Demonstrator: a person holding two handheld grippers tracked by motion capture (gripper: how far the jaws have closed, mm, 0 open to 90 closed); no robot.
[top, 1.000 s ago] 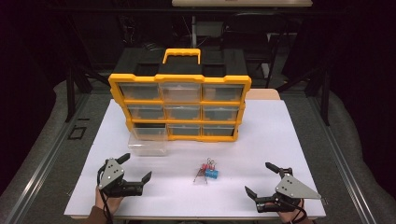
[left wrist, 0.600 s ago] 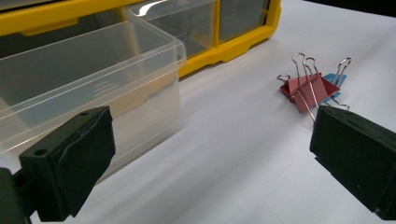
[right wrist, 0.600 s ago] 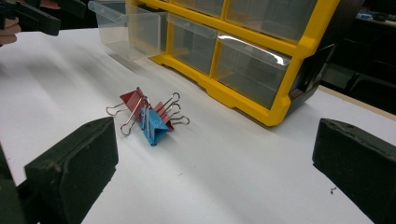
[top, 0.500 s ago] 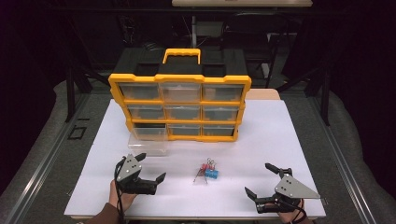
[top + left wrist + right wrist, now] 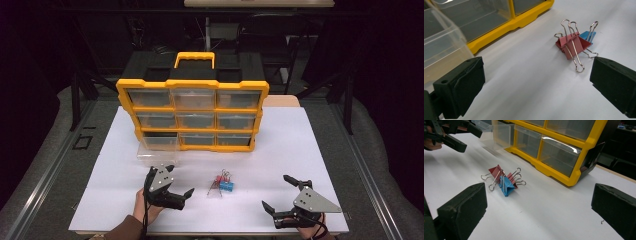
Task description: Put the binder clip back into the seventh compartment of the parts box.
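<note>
A small heap of binder clips (image 5: 222,184), red and blue with wire handles, lies on the white table in front of the organizer. In the left gripper view the clips (image 5: 574,43) are ahead and to the right of the jaws, apart from them. My left gripper (image 5: 179,180) is open just left of the heap, with nothing between its jaws (image 5: 536,82). Farther right, near the front edge, my right gripper (image 5: 276,191) is also open and holds nothing. Beyond its jaws (image 5: 536,207) the clips (image 5: 504,181) are in view.
A yellow organizer (image 5: 192,117) with clear drawers stands upright at the back of the white table (image 5: 310,150). One clear drawer (image 5: 155,155) lies out on the table before its lower left slot, close behind my left gripper (image 5: 454,135). Dark floor surrounds the table.
My left gripper has moved right and a little forward, closer to the clips and the loose drawer. The right gripper has stayed put, and the clips have not moved.
</note>
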